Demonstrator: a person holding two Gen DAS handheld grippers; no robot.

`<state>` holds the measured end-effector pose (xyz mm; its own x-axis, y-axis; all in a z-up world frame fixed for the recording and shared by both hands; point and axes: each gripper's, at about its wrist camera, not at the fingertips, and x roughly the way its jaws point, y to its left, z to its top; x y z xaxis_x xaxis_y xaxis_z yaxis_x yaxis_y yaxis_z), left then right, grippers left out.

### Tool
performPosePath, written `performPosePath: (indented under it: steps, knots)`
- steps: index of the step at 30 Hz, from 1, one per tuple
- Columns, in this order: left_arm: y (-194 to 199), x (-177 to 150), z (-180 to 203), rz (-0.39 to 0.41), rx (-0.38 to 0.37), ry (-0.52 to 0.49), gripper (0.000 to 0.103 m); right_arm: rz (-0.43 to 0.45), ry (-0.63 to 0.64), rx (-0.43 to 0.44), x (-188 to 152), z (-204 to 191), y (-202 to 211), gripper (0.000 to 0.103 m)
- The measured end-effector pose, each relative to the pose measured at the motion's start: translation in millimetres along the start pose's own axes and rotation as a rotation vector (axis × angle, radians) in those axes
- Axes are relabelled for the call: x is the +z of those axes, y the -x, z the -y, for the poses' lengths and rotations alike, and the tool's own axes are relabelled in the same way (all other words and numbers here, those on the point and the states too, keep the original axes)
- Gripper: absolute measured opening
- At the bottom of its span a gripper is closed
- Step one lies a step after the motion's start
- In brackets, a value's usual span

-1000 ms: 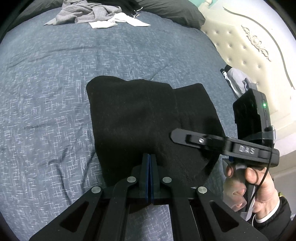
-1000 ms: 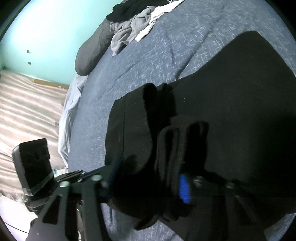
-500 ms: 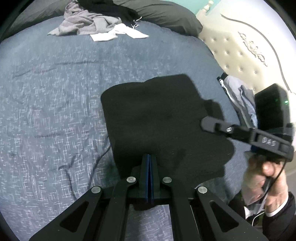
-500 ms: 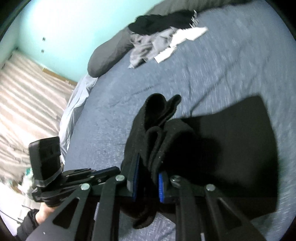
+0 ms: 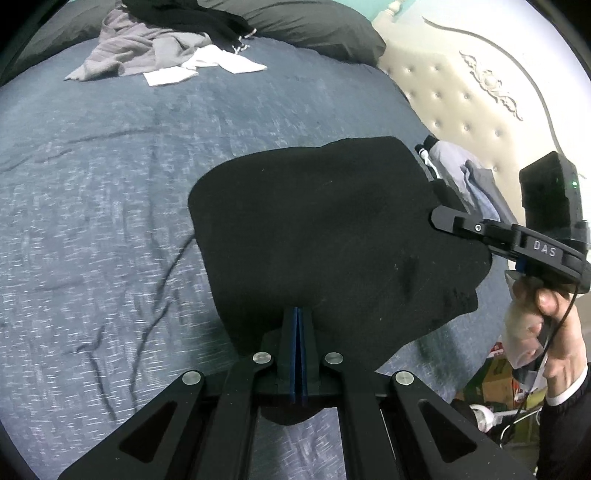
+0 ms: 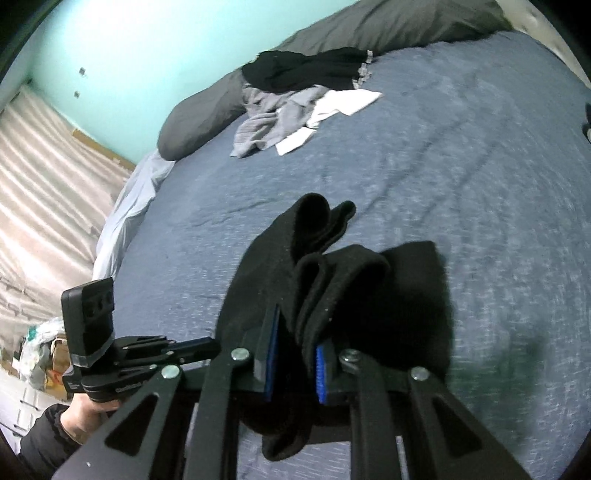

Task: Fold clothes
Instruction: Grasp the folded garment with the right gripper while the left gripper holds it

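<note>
A black garment (image 5: 325,229) hangs folded between both grippers above the blue-grey bed cover (image 5: 92,221). My left gripper (image 5: 297,314) is shut on its near edge, and a flap of cloth droops under the fingers. In the left wrist view my right gripper (image 5: 439,218) pinches the garment's right corner, held by a person's hand (image 5: 546,325). The right wrist view shows my right gripper (image 6: 295,354) shut on a thick bunch of folded layers of the black garment (image 6: 332,280) between its blue pads (image 6: 321,369). My left gripper (image 6: 192,345) holds the cloth at the left.
A pile of grey, black and white clothes (image 5: 147,55) lies at the far end of the bed by a dark pillow (image 5: 314,29). More grey clothing (image 5: 465,177) sits against the cream tufted headboard (image 5: 461,92). A teal wall (image 6: 147,55) stands beyond.
The right gripper's jaws have shut on the bunched cloth. Both grippers have risen, lifting the garment off the bed cover, the right one more than the left.
</note>
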<state>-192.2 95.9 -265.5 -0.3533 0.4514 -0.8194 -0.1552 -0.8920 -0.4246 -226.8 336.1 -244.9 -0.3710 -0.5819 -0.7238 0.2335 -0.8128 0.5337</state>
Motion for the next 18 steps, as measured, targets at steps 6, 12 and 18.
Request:
performPosePath:
  steps: [6,12,18]
  knots:
    - [-18.0,0.6,7.2,-0.028,-0.006,-0.011,0.000,-0.002,-0.032,-0.007,-7.2,32.3,-5.7,0.015]
    - [-36.7,-1.8,8.1,-0.055,-0.008,-0.014,0.000,-0.029,-0.084,-0.023,-15.4,60.7,-20.7,0.016]
    - [-50.5,-5.3,6.6,-0.064,-0.006,-0.013,0.000,-0.027,-0.134,-0.012,-23.9,82.5,-34.2,0.017]
